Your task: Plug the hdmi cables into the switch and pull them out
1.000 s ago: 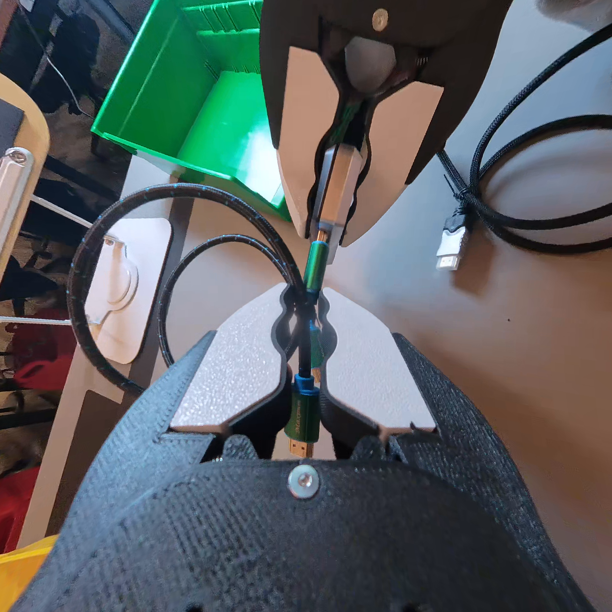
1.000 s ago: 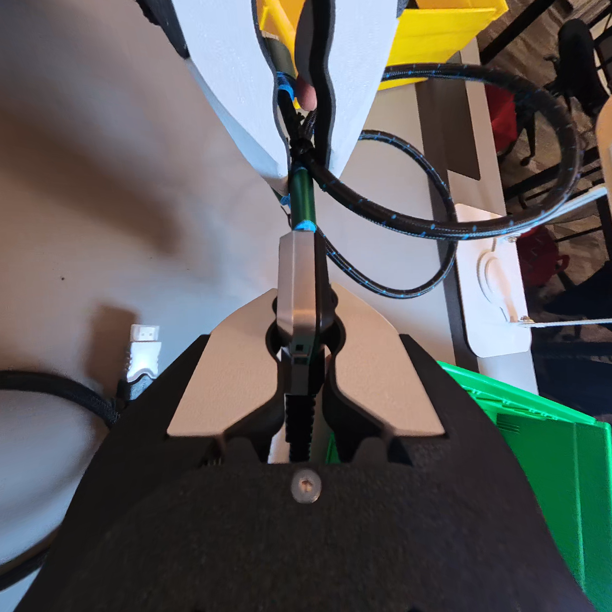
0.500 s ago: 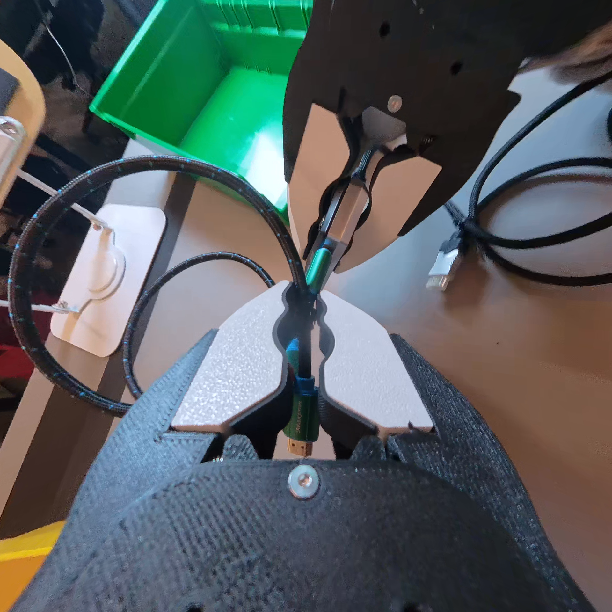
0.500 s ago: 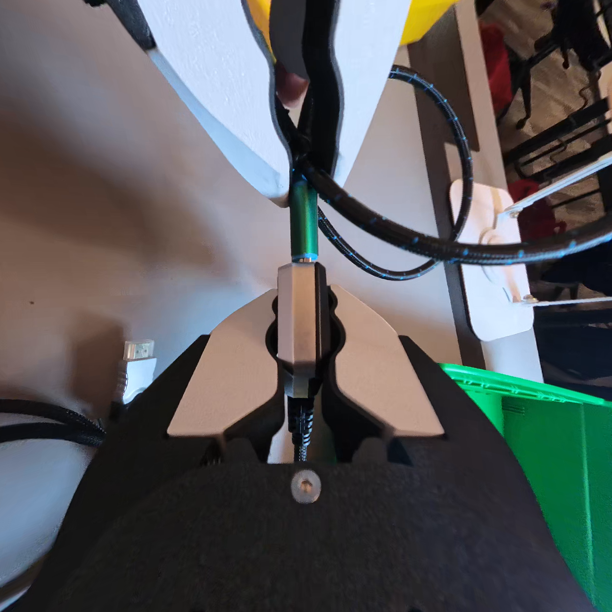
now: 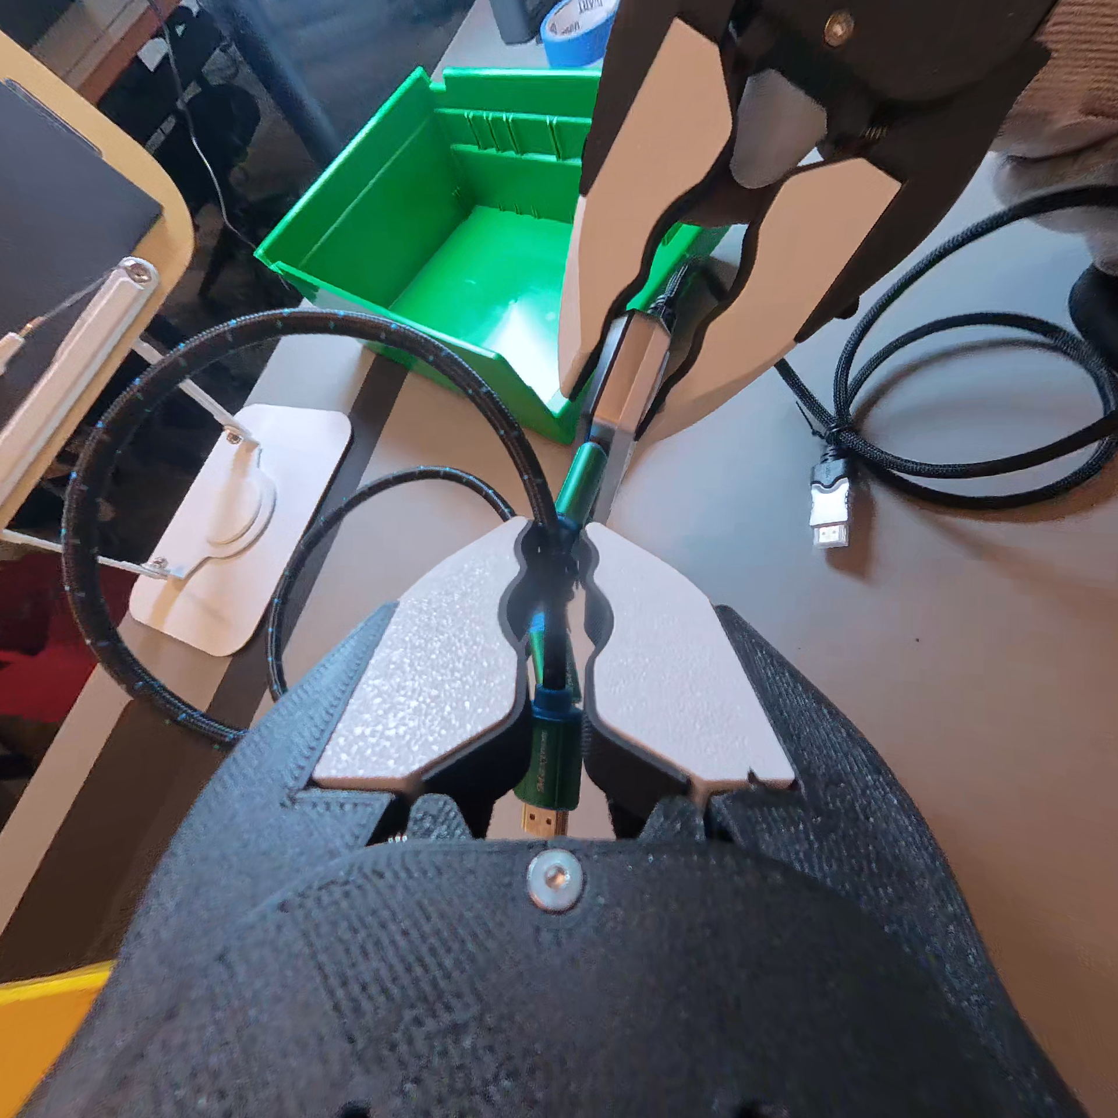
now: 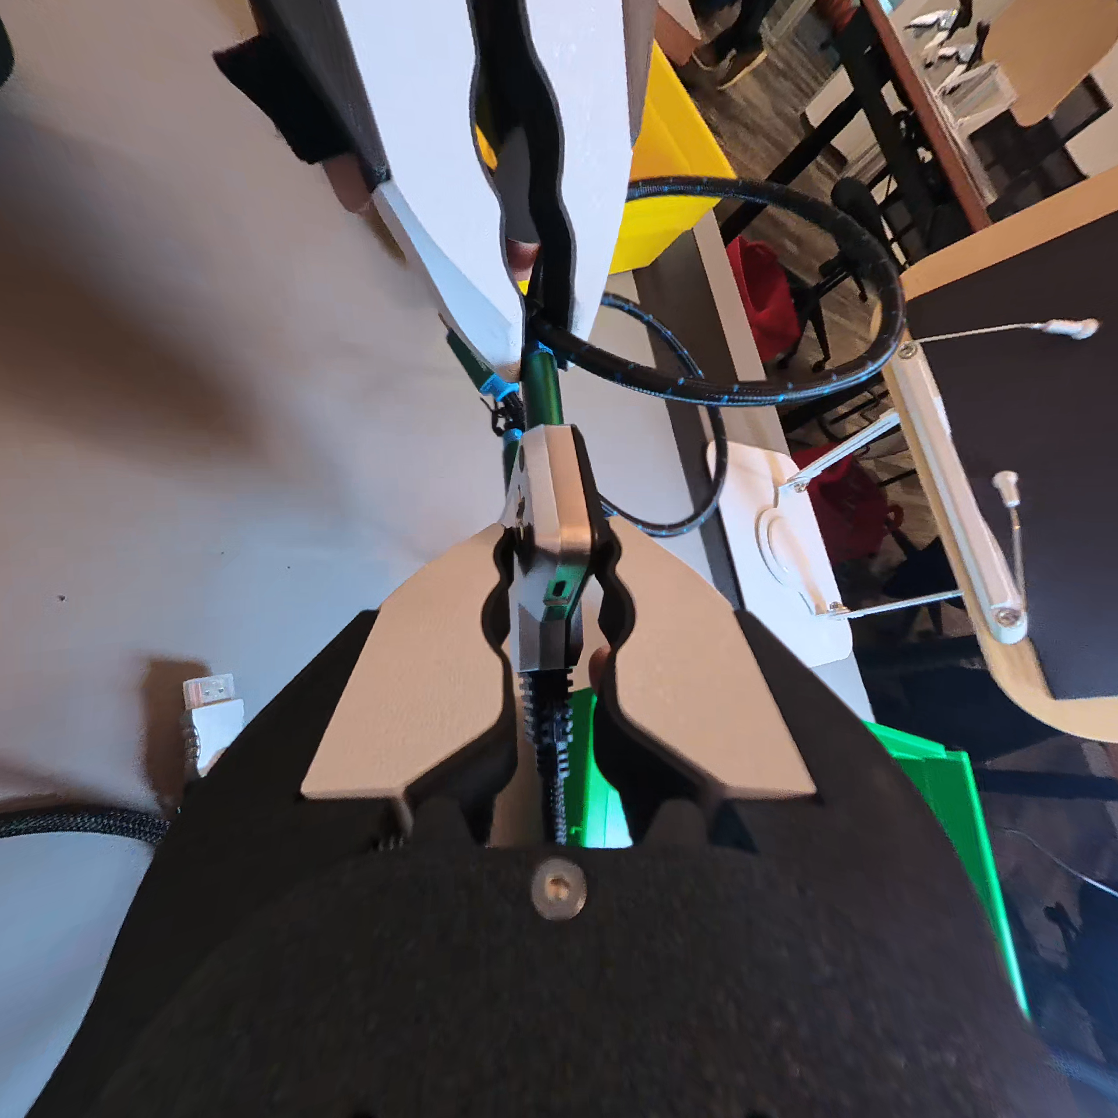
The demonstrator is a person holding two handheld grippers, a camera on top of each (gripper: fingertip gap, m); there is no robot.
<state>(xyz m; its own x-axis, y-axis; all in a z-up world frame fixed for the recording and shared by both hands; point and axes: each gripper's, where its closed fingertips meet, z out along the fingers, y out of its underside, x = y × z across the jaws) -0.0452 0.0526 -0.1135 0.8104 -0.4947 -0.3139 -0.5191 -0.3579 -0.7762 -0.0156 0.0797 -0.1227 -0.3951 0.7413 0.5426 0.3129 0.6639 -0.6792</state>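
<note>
My left gripper [image 5: 567, 532] is shut on a black-and-blue braided HDMI cable [image 5: 181, 363], just behind its green plug [image 5: 579, 478]. The plug's tip sits in the end of the silver switch [image 5: 629, 375]. My right gripper [image 6: 555, 523] is shut on the switch [image 6: 553, 490], which is held above the table and twisted a little in the grip; the green plug [image 6: 541, 393] enters its far end. The cable's other green plug [image 5: 547, 780] hangs between the left fingers. A second black cable with a silver plug [image 5: 829, 514] lies on the table.
A green bin [image 5: 423, 199] stands behind the switch near the table's edge. A yellow bin [image 6: 665, 151] stands behind my left gripper. A white flat stand base [image 5: 242, 520] lies at the table's side edge. A blue tape roll [image 5: 575, 30] sits far back. There is about 5 cm between the tips of the two grippers.
The two grippers closed the gap and the green plug's gold tip went into the switch. The switch now sits more twisted between the right fingers.
</note>
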